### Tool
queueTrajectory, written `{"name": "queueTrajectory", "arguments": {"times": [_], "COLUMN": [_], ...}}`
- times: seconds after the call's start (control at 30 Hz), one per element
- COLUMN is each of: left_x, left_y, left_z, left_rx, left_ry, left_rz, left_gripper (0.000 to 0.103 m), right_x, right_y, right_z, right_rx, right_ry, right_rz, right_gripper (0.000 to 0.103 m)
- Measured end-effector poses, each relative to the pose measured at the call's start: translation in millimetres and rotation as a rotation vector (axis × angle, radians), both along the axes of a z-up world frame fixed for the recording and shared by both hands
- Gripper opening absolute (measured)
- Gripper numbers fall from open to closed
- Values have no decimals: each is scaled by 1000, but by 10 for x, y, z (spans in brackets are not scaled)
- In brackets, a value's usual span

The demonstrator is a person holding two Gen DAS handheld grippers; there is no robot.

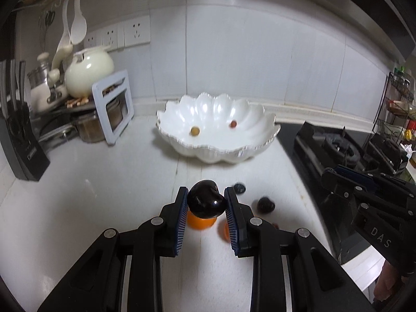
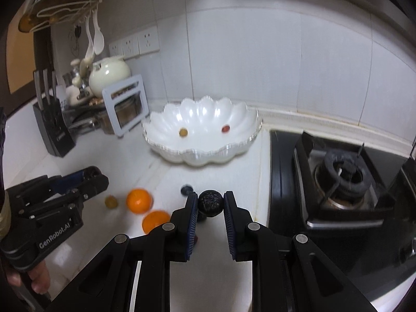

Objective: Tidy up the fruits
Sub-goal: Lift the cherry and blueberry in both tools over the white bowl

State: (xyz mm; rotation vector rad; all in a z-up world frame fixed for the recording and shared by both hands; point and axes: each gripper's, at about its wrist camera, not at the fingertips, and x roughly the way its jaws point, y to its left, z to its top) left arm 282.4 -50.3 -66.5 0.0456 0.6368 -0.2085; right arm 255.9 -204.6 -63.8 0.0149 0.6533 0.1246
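Note:
My left gripper (image 1: 206, 195) is shut on a glossy dark plum-like fruit (image 1: 205, 202), held above the white counter (image 1: 91, 195). Beneath it lie an orange (image 1: 200, 223), a second orange partly behind the right finger, a blueberry (image 1: 239, 188) and a dark fruit (image 1: 265, 205). My right gripper (image 2: 210, 199) is shut on a bumpy black berry (image 2: 210, 202). Two oranges (image 2: 139, 200) (image 2: 154, 221), a small yellowish fruit (image 2: 111, 202) and a blueberry (image 2: 186, 189) lie on the counter below. The white shell-shaped bowl (image 1: 182, 119) (image 2: 161, 119) holds a yellow fruit (image 1: 195, 130) and a red fruit (image 1: 233, 124).
A gas stove (image 2: 343, 182) sits to the right of the counter. At the back left stand a knife block (image 1: 18, 135), a cream teapot (image 1: 88, 72), jars and a white rack (image 1: 114, 106). A person's fingers (image 2: 39, 278) hold the left gripper's handle.

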Motion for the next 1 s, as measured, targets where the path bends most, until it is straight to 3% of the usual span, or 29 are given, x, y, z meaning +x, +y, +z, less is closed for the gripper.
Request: {"name": "queueTrajectory", "arguments": {"times": [0.47,0.77,1.0], "left_x": [210,425,672], "left_y": [-47,-96,-104], "left_z": [446,616,689], "left_rx": [-7,6,-9], "left_ry": [-117,-152,-129], "left_rz": [-8,-20,-30], "left_gripper": [28,28,28], "right_x": [320,574,812], "right_y": [45,52,35], "right_z": [367,536,614], "right_rx": [-10,-9,-9], "right_ry": [-111,-149,-144], "right_rz": [5,1,-2], "right_gripper": [22,22,22]}}
